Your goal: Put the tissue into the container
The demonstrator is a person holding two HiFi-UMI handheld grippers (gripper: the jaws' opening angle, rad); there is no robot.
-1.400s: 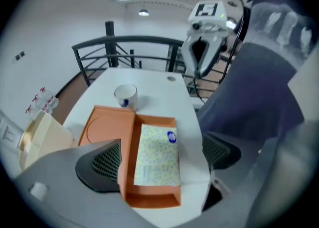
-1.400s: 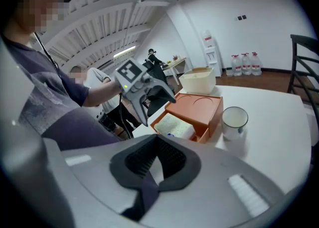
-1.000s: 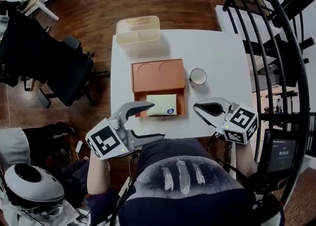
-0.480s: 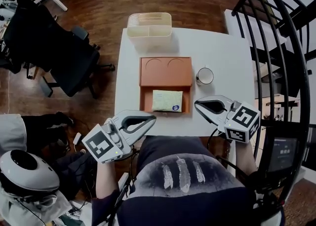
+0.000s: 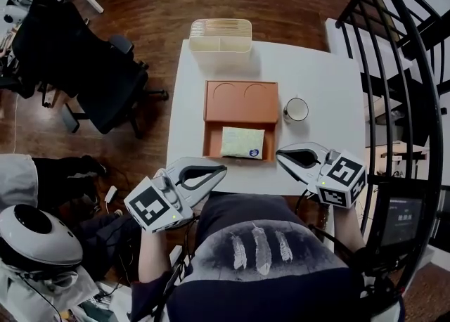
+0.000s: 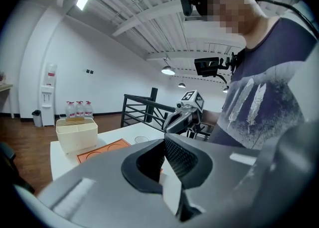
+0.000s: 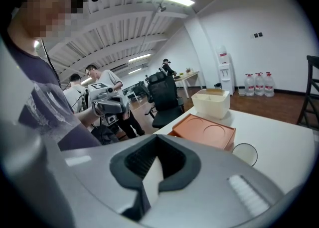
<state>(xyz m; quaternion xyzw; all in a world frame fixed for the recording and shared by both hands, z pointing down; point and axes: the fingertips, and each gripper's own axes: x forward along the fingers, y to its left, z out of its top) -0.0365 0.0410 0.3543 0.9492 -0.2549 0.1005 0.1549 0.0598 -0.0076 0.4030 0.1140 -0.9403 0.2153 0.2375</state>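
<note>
L gripper (image 5: 222,169) was fully closed, jaws pressed together w/ nothing between them, held just off the near edge of the table (image 5: 330,81), in front of the person's torso. R gripper (image 5: 280,153) also had its jaws together and empty, tips over the table's near edge.

Tissue (image 5: 243,142) lay flat in the open near section of the orange tray (image 5: 240,95). It was just ahead of both grippers and between them: ahead and to the right of L gripper's tips, ahead and to the left of R gripper's tips, touching neither. The tray's far section was a flat panel w/ two round recesses.

Cup (image 5: 296,109) stood ahead of R gripper, just beside the tray's right side but apart from it. Cream basket (image 5: 220,35) sat at the far table edge, well beyond both grippers, past the tray and not touching it.
</note>
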